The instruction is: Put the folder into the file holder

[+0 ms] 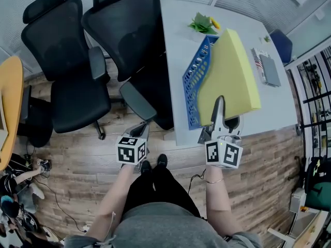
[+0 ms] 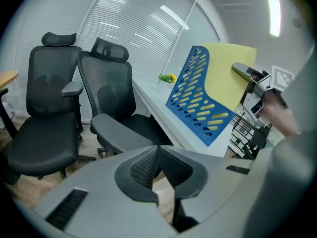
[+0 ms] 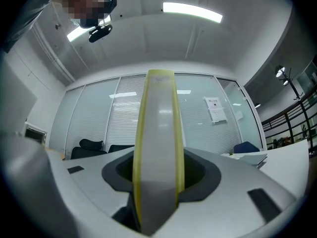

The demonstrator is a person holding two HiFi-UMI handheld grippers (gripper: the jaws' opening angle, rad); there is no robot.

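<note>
A thick yellow folder stands tilted on the white table, against the blue slotted file holder. In the left gripper view the folder's yellow shows through the slots of the holder. My right gripper is shut on the folder's near edge; its own view shows the folder's spine filling the gap between the jaws. My left gripper hangs off the table's near left corner, shut on nothing, its pads meeting at the tips.
Two black office chairs stand left of the table. A small green plant sits at the table's far end and a stack of books at its right edge. An orange tabletop is at far left.
</note>
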